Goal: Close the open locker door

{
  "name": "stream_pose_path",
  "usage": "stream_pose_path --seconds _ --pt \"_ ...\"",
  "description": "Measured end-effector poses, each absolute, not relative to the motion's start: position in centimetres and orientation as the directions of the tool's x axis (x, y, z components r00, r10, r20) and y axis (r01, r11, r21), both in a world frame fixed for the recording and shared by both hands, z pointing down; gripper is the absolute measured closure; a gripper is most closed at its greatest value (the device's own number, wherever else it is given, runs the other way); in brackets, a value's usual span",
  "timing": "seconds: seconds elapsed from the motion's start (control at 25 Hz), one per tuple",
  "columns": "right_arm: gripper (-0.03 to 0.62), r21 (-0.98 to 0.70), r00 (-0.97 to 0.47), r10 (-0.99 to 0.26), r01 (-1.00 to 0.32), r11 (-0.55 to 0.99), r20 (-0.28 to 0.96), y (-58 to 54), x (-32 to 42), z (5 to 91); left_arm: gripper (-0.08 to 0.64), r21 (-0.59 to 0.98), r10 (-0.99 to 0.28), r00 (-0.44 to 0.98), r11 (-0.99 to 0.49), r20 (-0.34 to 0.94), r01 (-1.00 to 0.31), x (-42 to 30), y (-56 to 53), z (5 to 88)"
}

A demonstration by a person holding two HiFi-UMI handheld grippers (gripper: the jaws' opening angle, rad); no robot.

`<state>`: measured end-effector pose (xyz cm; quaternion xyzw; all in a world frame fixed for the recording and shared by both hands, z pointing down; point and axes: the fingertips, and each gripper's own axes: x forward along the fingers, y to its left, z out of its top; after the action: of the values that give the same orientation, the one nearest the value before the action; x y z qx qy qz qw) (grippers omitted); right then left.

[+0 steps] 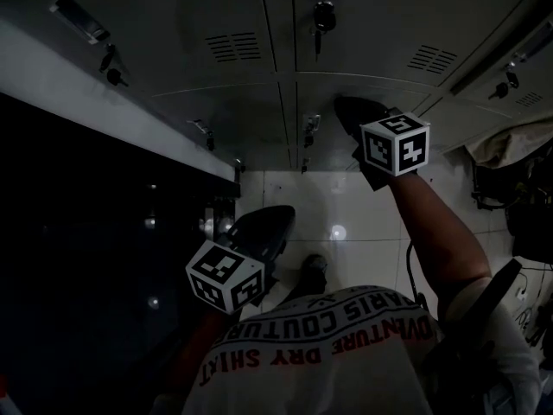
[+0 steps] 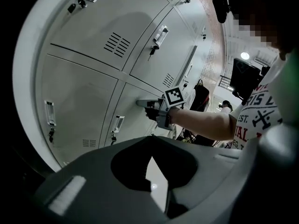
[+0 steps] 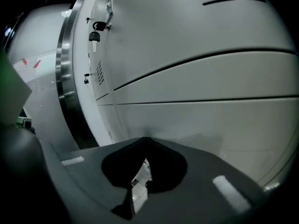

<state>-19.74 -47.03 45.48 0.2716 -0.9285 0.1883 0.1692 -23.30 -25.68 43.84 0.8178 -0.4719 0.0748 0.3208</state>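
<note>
A bank of grey metal lockers fills the top of the head view. My right gripper (image 1: 343, 108) is shut, and its tip rests against the face of a low locker door (image 1: 423, 102). The left gripper view shows the same contact from the side: the right gripper (image 2: 140, 102) touches that door (image 2: 133, 120), which looks flush with its neighbours. In the right gripper view the door (image 3: 210, 120) is very near behind the closed jaws of the right gripper (image 3: 145, 140). My left gripper (image 1: 283, 216) hangs low over the floor, shut and empty, apart from the lockers.
Keys hang from several locks (image 1: 321, 15) (image 3: 94, 31). A white ledge (image 1: 104, 102) runs diagonally at the left with a dark panel (image 1: 86, 258) below it. Pale floor tiles (image 1: 346, 210) lie at the lockers' foot. Bags and cloth (image 1: 510, 145) crowd the right side.
</note>
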Motion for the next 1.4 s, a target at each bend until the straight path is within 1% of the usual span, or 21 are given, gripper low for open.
stream_pose_path --seconds 0.28,0.48,0.6,0.84,0.96,1.04,1.2,1.4 --pt "0.595 -0.316 -0.797 -0.455 -0.584 0.748 0.397 -46.8 -20.0 45.6 0.555 0.452 -0.726 0.539 -0.345 0.427 -0.823 -23.4 -25.2 43.9" --pt "0.595 -0.304 -0.792 -0.451 -0.586 0.751 0.411 -44.4 -17.4 45.8 0.555 0.455 -0.72 0.559 -0.369 0.411 -0.81 -22.6 -24.6 43.9" --pt "0.595 -0.31 -0.798 -0.434 -0.574 0.758 0.418 -40.8 -15.2 46.0 0.555 0.438 -0.713 0.574 -0.401 0.402 -0.805 -21.6 -23.6 44.1" --pt "0.595 -0.326 -0.843 -0.345 -0.49 0.809 0.412 -28.1 -9.3 45.1 0.555 0.428 -0.695 0.631 -0.482 0.344 -0.765 -17.2 -19.4 42.9" --pt "0.595 -0.32 -0.865 -0.312 -0.446 0.836 0.392 -20.3 -5.3 43.9 0.555 0.388 -0.682 0.655 -0.535 0.326 -0.75 -14.2 -15.4 41.7" --pt "0.595 -0.333 -0.881 -0.294 -0.422 0.843 0.37 -14.8 -2.2 43.1 0.555 0.373 -0.679 0.657 -0.546 0.327 -0.75 -11.9 -11.8 41.4" --pt "0.595 -0.34 -0.894 -0.3 -0.41 0.846 0.334 -4.5 4.2 41.4 0.555 0.395 -0.687 0.646 -0.52 0.334 -0.757 -6.6 -3.0 41.7" --pt "0.595 -0.33 -0.917 -0.313 -0.384 0.862 0.249 6.9 9.8 38.4 0.555 0.371 -0.706 0.651 -0.545 0.279 -0.751 -0.7 8.0 39.7"
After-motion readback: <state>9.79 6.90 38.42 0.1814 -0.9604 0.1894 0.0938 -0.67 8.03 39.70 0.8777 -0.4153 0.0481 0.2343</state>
